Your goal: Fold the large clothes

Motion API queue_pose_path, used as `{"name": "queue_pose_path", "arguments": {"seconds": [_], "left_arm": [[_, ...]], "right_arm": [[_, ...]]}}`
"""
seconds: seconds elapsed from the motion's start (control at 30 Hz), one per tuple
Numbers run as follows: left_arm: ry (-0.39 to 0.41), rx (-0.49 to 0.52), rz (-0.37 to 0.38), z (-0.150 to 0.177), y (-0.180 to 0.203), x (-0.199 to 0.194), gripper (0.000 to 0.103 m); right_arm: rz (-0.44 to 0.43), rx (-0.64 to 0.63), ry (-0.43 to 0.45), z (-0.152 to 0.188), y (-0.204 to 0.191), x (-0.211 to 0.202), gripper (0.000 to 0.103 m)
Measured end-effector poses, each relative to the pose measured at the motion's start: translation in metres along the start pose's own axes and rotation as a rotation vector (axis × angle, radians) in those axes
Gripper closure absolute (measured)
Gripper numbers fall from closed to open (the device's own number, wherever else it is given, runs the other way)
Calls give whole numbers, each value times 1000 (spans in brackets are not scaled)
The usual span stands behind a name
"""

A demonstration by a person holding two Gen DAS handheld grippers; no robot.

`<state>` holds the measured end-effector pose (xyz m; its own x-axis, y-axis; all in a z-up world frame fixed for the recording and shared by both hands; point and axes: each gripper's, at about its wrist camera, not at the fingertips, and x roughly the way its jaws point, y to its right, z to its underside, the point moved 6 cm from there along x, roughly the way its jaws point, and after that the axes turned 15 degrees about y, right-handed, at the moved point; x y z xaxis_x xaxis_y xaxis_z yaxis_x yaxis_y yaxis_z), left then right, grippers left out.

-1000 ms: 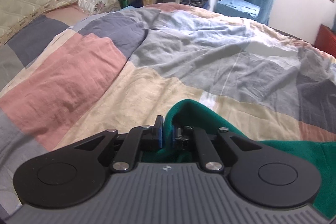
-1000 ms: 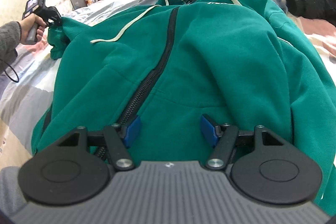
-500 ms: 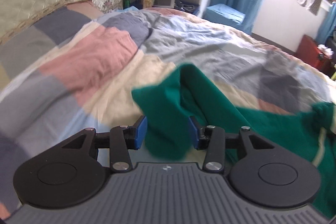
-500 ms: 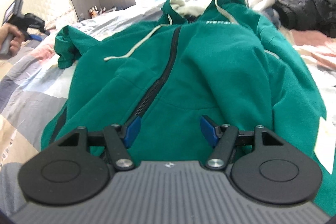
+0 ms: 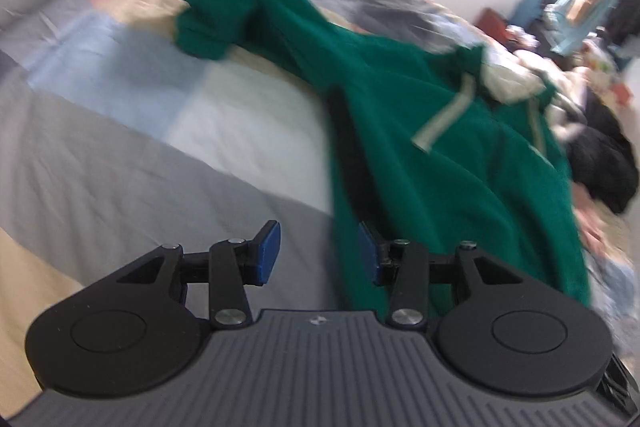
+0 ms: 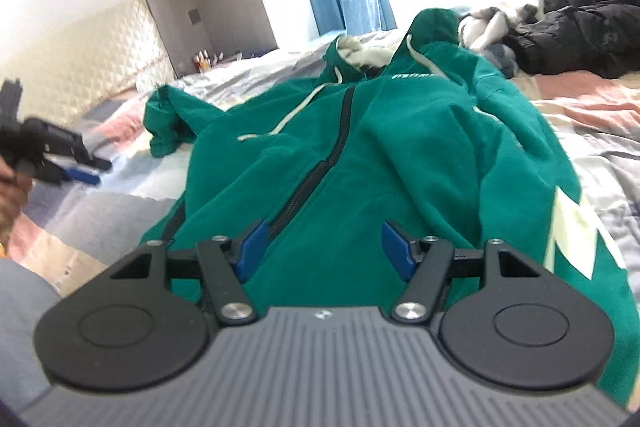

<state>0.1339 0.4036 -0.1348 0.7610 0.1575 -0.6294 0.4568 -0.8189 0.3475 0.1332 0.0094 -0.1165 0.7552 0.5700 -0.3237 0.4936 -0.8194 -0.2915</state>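
A: Where is the hoodie (image 6: pixel 400 147)?

B: Spread front-up on the bed (image 5: pixel 140 131), its zip (image 6: pixel 320 171) running from the hem near the camera up to the hood (image 6: pixel 424 27) at the far end. A white drawstring (image 6: pixel 288 119) lies across the chest. One sleeve (image 5: pixel 224 7) reaches out to the far left, the cuff doubled over on the patchwork cover.

A: And the left gripper (image 5: pixel 318 253)?

B: Released. Its blue pads (image 5: pixel 267 251) stand apart with nothing pinched; the hoodie's left edge lies under its right-hand pad. In the right wrist view it shows at the far left (image 6: pixel 86 167), off the cloth, in a hand (image 6: pixel 12 187).

A: The right gripper (image 6: pixel 322 247)?

B: Also released, its jaws wide over the lower front of the hoodie, just right of the zip. The pads do not press the fabric.

A: Anything else on the bed?

B: A black coat (image 6: pixel 580 27) at the far right, beside the hood.
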Motion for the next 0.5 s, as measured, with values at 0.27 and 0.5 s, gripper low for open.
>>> {"name": "queue_pose_path", "arguments": {"seconds": [0.27, 0.5], "left_arm": [[-92, 29, 109, 90, 64, -17, 54], [-188, 51, 53, 152, 84, 5, 33]], "right_arm": [[-12, 68, 55, -6, 13, -42, 38], [9, 58, 83, -11, 20, -54, 38]]}}
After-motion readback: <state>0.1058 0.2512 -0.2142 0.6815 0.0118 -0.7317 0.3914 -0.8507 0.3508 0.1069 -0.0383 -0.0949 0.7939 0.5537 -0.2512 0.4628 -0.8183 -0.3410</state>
